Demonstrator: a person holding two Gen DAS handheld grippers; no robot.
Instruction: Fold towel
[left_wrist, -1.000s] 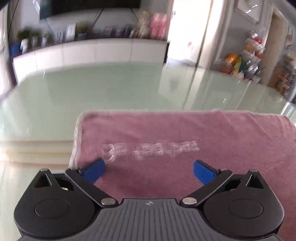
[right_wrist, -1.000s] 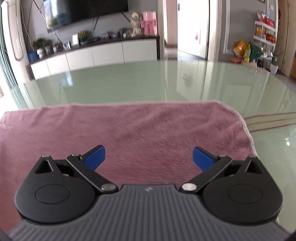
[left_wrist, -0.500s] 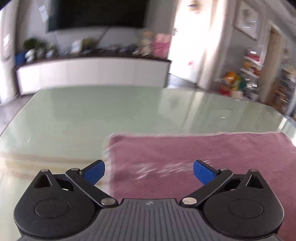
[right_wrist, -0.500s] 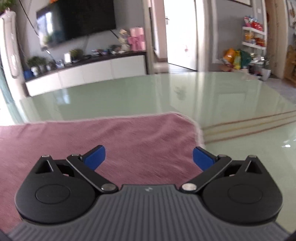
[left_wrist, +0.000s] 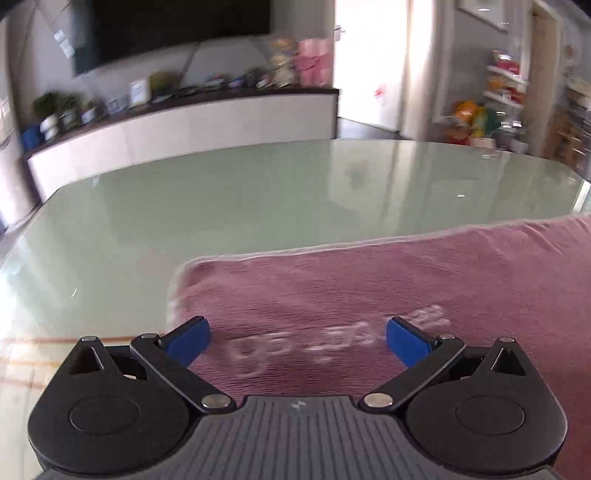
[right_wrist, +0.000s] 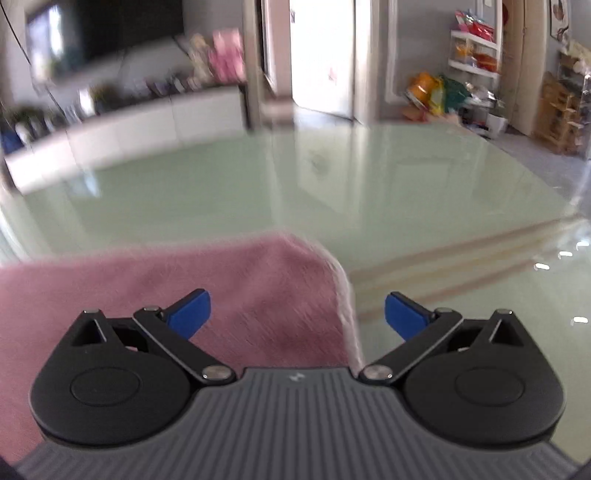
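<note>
A pink towel (left_wrist: 388, 280) lies flat on the glass table (left_wrist: 258, 192), with pale embroidered lettering near its left end. My left gripper (left_wrist: 297, 341) is open and empty, low over the towel's left end; its left finger sits at the towel's left edge. In the right wrist view the towel (right_wrist: 229, 288) fills the lower left, its right edge running down the middle. My right gripper (right_wrist: 297, 314) is open and empty, straddling that right edge, with its right fingertip over bare glass (right_wrist: 406, 192).
The green glass table extends far ahead, with tan stripes near its sides. Beyond it stand a long white cabinet (left_wrist: 184, 125) with plants and ornaments, a dark TV, a doorway and shelves (right_wrist: 476, 55) with bags.
Both grippers have shifted outward toward the towel's ends and pulled back; the right one now straddles the right edge. The left drifted left, then back slightly. Both stayed open.
</note>
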